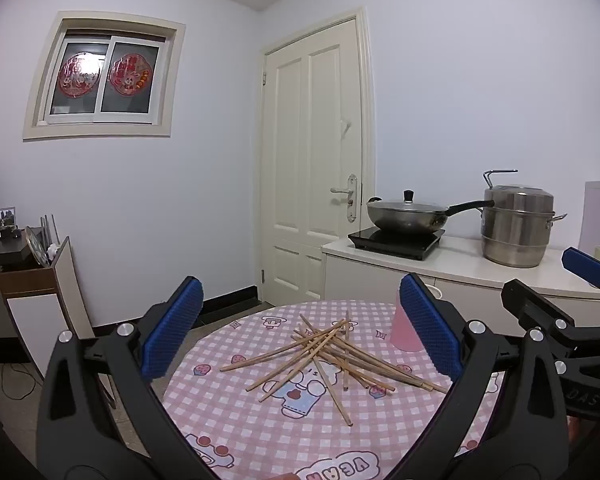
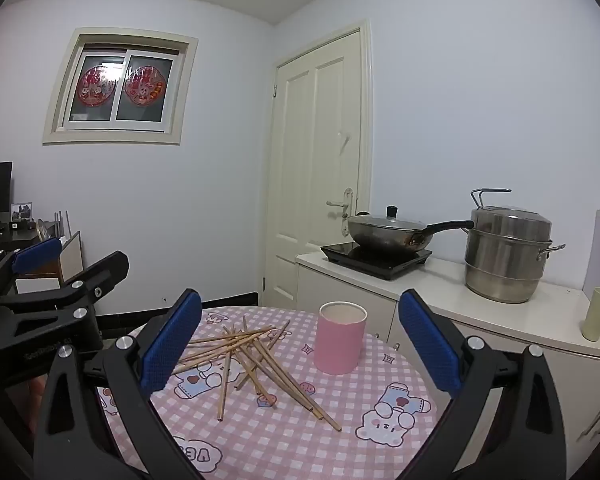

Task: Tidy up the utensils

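Several wooden chopsticks (image 1: 332,354) lie in a loose crossed pile on the round table with a pink checked cloth (image 1: 260,432); the pile also shows in the right wrist view (image 2: 252,360). A pink cup (image 2: 341,338) stands upright and empty to the right of the pile; in the left wrist view the cup (image 1: 402,332) is partly hidden behind my right finger. My left gripper (image 1: 300,328) is open and empty, above the near side of the table. My right gripper (image 2: 300,336) is open and empty, facing the pile and cup.
A white counter (image 2: 440,284) behind the table holds a hob with a lidded wok (image 2: 388,232), a steel steamer pot (image 2: 504,256) and a pale green cup (image 2: 598,320). A door (image 2: 320,168) is behind. A dark cabinet (image 1: 28,276) stands at the left.
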A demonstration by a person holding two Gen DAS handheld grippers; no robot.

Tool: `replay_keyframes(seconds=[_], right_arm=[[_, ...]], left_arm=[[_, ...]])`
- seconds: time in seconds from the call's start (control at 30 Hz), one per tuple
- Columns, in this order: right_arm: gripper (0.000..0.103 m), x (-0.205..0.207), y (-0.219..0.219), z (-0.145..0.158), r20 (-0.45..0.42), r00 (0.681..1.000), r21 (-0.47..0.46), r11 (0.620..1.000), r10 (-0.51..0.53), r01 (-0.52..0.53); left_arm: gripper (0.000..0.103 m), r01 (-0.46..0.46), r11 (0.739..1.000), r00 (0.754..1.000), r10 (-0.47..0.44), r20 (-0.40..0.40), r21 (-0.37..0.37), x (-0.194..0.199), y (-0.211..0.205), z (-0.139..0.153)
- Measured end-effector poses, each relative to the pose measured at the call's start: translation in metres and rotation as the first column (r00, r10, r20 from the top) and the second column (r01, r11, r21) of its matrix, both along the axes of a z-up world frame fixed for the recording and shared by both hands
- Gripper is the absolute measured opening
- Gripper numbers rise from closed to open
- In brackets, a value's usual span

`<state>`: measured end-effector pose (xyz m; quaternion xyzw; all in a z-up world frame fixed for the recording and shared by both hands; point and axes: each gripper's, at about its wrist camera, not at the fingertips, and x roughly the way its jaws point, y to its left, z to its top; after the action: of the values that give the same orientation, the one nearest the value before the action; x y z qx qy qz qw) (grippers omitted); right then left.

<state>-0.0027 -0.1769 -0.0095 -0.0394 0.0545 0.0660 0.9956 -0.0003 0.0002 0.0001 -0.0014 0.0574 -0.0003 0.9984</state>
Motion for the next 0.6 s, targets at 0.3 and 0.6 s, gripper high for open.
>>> replay_keyframes(seconds=[0.3,0.6], right_arm=[[0.095,0.0006,0.0056,-0.0015,-0.001,1.0,-0.007,1.0,-0.002,0.002],[0.095,-0.0004,0.0055,-0.0007,-0.003,1.0,-0.01,1.0,-0.001,0.001]], left_arm=[[0.097,-0.002,1.0,1.0,0.002,0.0,0.004,0.0001,-0.0001,-0.0003],[0.097,-0.002,1.0,1.0,0.002,-0.001,0.009,-0.0002,-0.0001,-0.0007]])
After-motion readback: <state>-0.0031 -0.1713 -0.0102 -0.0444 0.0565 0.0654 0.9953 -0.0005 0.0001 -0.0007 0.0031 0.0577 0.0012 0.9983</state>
